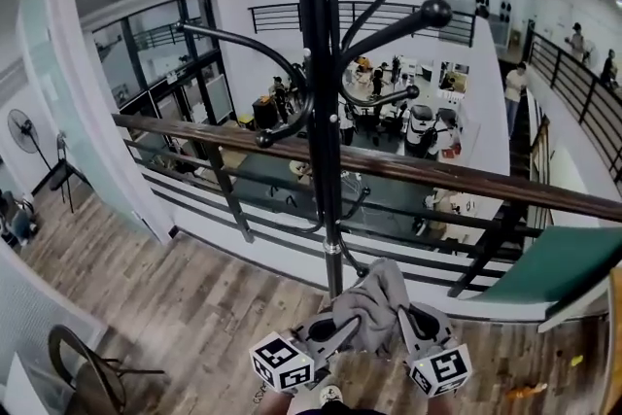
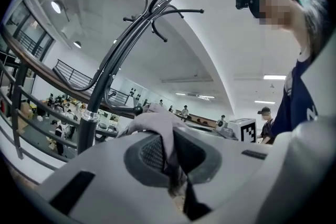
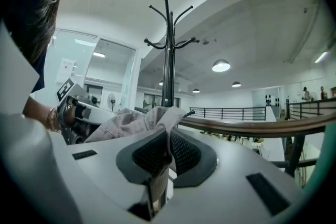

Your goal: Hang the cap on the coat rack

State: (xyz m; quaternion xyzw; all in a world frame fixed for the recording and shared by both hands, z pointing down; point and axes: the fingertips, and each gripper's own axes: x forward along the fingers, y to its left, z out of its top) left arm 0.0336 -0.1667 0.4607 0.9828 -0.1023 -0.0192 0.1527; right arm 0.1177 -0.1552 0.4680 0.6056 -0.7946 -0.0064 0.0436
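Cap (image 1: 374, 306) stretches between left gripper (image 1: 326, 337) and right gripper (image 1: 420, 330) before the coat rack (image 1: 319, 112) in head view; only gripper views show both grippers' fingers (image 2: 149, 152) clamped on its cloth. Rack's foot is hidden behind it.

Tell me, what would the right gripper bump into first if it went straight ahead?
Probably the coat rack's black pole, which stands dead ahead of the right gripper and the cap it holds; how far off is unclear.
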